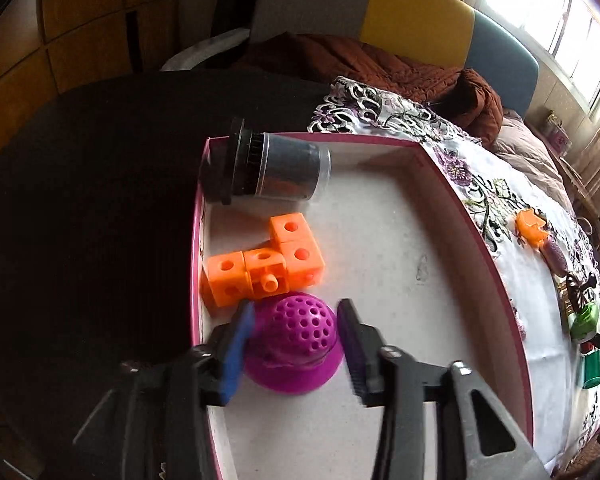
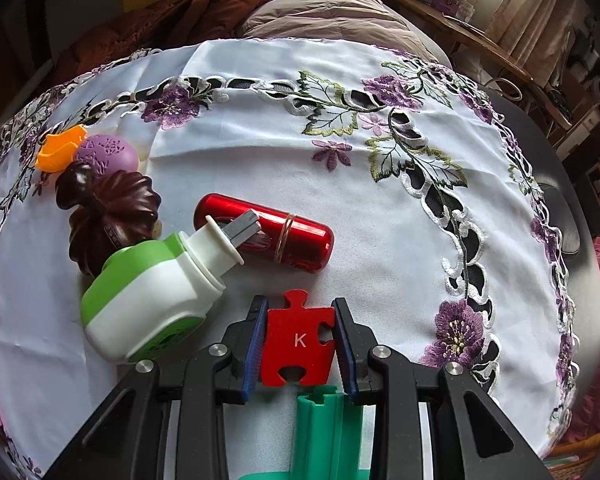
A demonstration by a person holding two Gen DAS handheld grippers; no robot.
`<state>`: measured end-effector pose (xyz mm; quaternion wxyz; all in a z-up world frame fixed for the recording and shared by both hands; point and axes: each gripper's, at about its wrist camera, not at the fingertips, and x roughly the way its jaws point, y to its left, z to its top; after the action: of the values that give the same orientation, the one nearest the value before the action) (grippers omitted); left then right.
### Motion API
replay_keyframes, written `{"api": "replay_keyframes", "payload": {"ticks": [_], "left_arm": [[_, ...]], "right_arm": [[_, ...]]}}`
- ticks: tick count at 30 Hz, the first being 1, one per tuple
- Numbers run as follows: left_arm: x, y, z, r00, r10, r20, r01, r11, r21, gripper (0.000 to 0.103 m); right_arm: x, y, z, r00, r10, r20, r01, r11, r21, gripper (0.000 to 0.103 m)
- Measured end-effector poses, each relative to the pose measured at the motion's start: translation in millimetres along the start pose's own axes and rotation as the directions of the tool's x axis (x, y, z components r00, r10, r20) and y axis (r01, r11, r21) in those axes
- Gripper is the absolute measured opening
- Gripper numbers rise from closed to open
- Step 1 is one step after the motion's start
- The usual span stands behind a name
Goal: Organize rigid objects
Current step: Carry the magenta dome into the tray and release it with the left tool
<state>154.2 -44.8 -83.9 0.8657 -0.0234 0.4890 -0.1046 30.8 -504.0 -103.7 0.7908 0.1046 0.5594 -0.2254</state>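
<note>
The left gripper (image 1: 296, 344) sits low over the pink-walled tray (image 1: 496, 264), and the purple perforated dome (image 1: 296, 336) stands right between its fingers. The blue pad looks to brush the dome's left flank, while the right pad stands just clear with a sliver of daylight showing. Jaws part-open, then, not clamped; my read is the dome has been set down on the tray floor and is free. Any way out for this gripper is straight back along its own line, since the orange cube cluster (image 1: 264, 268) lies just beyond the dome, nearly touching it. Farther along the same wall a clear-walled jar with a black lid (image 1: 268, 172) lies on its side, lid end propped on the tray wall.

Over to the right gripper (image 2: 298, 340) — closed narrow on a red puzzle piece (image 2: 296, 344) marked K, flat and hard-edged, pads on its two side edges, knob end pointing forward. Beneath it a green piece (image 2: 328, 428) of similar cut. It hovers above the embroidered cloth on the counter (image 2: 260, 140), and the tray lies off to its left.

Left on the cloth: a glossy red capsule (image 2: 296, 236), a green-and-white plug-in device (image 2: 152, 300), a dark ribbed wooden figure (image 2: 112, 216), a purple ball (image 2: 108, 152), and an orange clip (image 2: 60, 150) — smooth, rigid shapes.
</note>
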Motion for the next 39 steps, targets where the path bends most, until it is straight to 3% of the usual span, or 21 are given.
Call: {"api": "replay_keyframes", "payload": {"ticks": [5, 11, 15, 23, 34, 39], "left_arm": [[-17, -1, -4, 0.998, -0.002, 0.061, 0.002, 1.000, -0.001, 0.059], [-56, -7, -25, 0.987, 0.051, 0.154, -0.051, 0.999, -0.003, 0.060], [-80, -18, -50, 0.982, 0.035, 0.184, -0.039, 0.999, 0.018, 0.060], [-93, -52, -85, 0.986, -0.030, 0.166, 0.008, 0.991, 0.134, 0.060], [-97, -58, -96, 0.988, -0.036, 0.151, 0.016, 0.991, 0.134, 0.060], [-99, -53, -95, 0.987, -0.038, 0.159, 0.018, 0.992, 0.122, 0.060]], "right_arm": [[0, -1, 0, 1.000, 0.000, -0.001, 0.000, 1.000, 0.002, 0.032], [0, 0, 0, 1.000, -0.002, 0.001, 0.002, 1.000, 0.000, 0.032], [-1, 0, 0, 1.000, -0.005, 0.003, 0.005, 1.000, -0.001, 0.032], [-2, 4, -1, 1.000, -0.025, 0.010, 0.025, 0.999, -0.031, 0.032], [-5, -2, 0, 1.000, -0.005, 0.017, 0.005, 1.000, 0.004, 0.032], [-16, -6, -1, 0.995, 0.075, 0.058, -0.077, 0.997, 0.029, 0.032]]}}
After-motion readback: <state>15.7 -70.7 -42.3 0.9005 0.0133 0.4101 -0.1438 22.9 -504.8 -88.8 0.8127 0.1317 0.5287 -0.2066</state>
